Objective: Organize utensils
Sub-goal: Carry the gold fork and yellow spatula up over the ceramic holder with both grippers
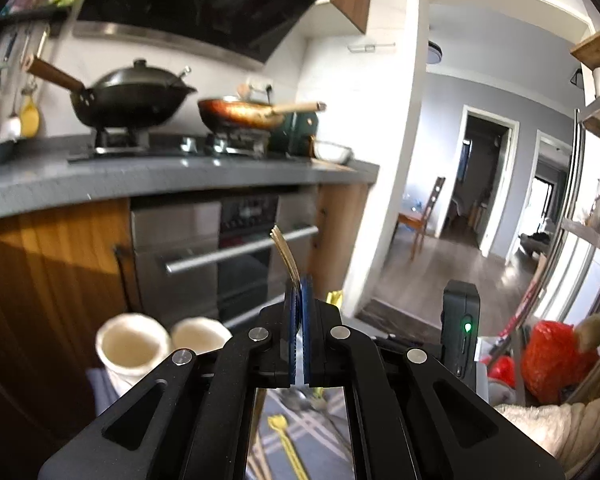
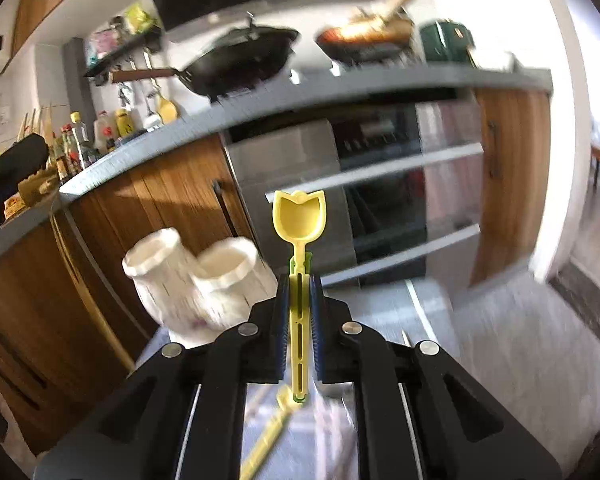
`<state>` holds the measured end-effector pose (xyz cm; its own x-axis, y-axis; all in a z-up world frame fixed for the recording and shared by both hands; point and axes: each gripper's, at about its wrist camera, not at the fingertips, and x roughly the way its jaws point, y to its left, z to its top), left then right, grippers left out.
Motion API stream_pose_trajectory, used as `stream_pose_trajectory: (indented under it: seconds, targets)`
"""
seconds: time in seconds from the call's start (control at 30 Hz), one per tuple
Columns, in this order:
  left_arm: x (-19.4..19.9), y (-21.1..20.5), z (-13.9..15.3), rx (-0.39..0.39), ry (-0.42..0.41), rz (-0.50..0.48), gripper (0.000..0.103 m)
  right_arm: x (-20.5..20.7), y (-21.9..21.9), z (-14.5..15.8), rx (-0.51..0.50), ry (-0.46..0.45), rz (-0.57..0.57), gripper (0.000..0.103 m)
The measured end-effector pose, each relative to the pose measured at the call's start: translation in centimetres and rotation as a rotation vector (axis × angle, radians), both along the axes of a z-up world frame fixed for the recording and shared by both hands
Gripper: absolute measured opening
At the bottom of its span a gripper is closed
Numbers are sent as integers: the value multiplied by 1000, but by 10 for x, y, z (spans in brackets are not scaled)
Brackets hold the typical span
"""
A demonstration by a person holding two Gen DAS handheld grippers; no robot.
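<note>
- Left gripper (image 1: pixel 299 300) held high, aimed level across the kitchen; jaws nearly together, pinching a metal fork (image 1: pixel 286 256) by its stem.
- Fork tines stood upward and leaned slightly left, seen against the oven door (image 1: pixel 204 248).
- Right gripper (image 2: pixel 299 300) was clamped narrow on a yellow plastic spoon (image 2: pixel 299 216); slotted handle ran between the blue pads (image 2: pixel 283 320), tulip-shaped bowl upright above the fingertips.
- 2 white ceramic holders (image 2: pixel 188 276) stood touching side by side, left of and below the spoon in the right view; both mouths open upward. In the left view the same pair (image 1: pixel 134 342) sat low, left of the gripper.
- Another yellow utensil (image 1: pixel 286 446) lay on the grey patterned surface (image 1: pixel 324 412) under the left gripper, with what looked like chopsticks beside it; too blurred to count.
- A second yellow piece (image 2: pixel 268 436) showed beneath the right gripper, smeared by motion.
- Background: black wok (image 1: pixel 134 96) and copper pan (image 1: pixel 244 112) on the stove, grey countertop (image 1: pixel 100 180), doorway to a hall at right.
- Right view heavily blurred toward its edges.
</note>
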<state>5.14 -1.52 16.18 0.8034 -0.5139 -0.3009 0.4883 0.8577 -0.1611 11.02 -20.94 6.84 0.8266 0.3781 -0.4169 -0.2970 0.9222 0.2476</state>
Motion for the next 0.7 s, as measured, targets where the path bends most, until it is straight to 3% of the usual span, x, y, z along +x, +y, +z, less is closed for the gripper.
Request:
stream_pose_trajectory:
  seconds: [0.3,0.47,0.6,0.7]
  targets:
    - [18,42,32,-41,-92,83,3,52,54,36,62,-92,78,10]
    - [37,52,52,2,-134,143,3,74,76,34,40,-100,81,10]
    - [55,61,47,39,-153,222,3,86,85,22,7,-95,75,10]
    - [72,71,27,37,-119,241,3,95,89,6,-17,-61,80,10]
